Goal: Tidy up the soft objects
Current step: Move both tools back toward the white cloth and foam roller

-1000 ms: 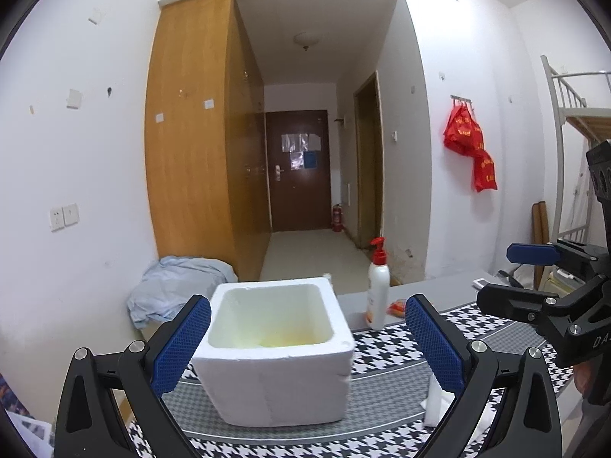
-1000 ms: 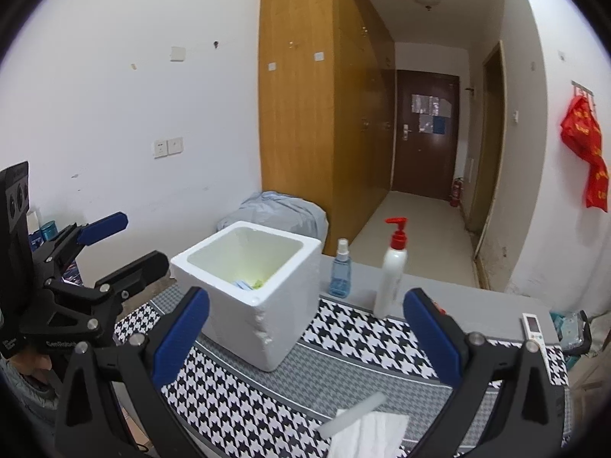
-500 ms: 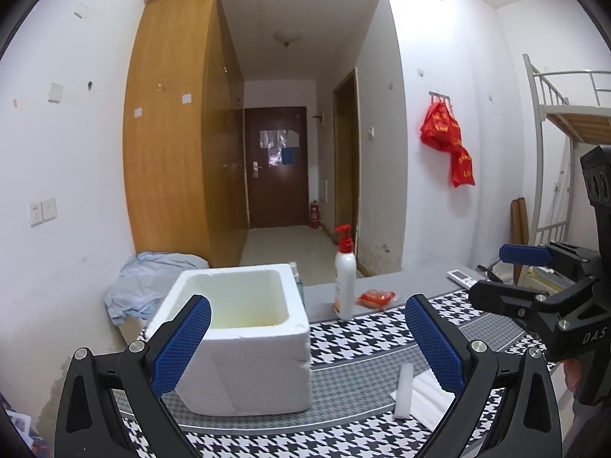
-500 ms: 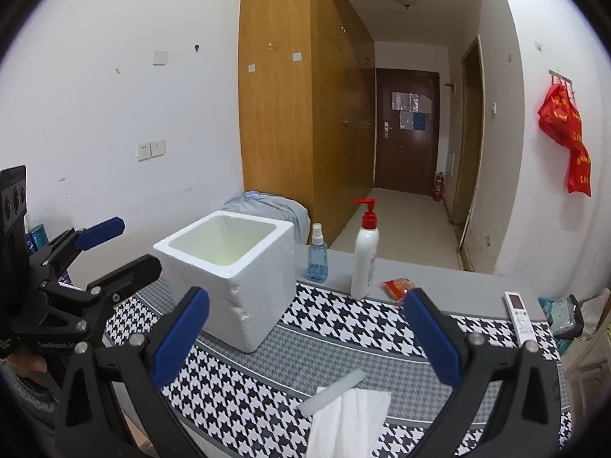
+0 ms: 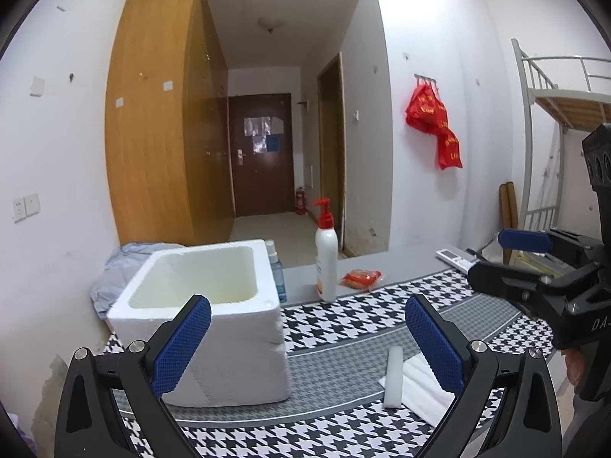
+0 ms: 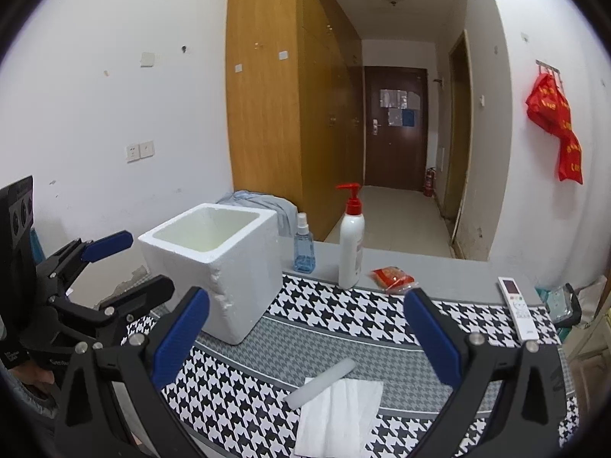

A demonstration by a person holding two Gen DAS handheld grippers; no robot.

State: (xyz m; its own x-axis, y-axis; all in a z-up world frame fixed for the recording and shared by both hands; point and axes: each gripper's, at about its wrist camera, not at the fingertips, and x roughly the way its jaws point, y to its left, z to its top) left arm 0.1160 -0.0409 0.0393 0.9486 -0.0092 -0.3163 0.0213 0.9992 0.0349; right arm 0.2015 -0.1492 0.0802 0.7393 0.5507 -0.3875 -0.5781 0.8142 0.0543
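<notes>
A white foam box (image 5: 214,316) (image 6: 217,263) stands open-topped on the houndstooth cloth (image 5: 343,343) at the left. A white foam stick (image 5: 393,376) (image 6: 320,383) lies beside a folded white tissue (image 6: 338,416) (image 5: 416,385) near the table's front. My left gripper (image 5: 307,343) hovers open and empty above the cloth, its left finger in front of the box. My right gripper (image 6: 305,336) hangs open and empty over the stick and tissue. Each gripper shows in the other's view: the right gripper (image 5: 534,263) and the left gripper (image 6: 103,263).
A white pump bottle (image 6: 351,240) (image 5: 326,255), a small blue spray bottle (image 6: 304,250) and a red packet (image 6: 393,276) (image 5: 361,278) stand at the table's back. A white remote (image 6: 517,305) lies at the right. Bundled grey cloth (image 5: 118,271) sits behind the box.
Both grippers have drawn back and turned, so the box slid left in view and the stick, tissue, packet and remote came into sight. Both stayed open.
</notes>
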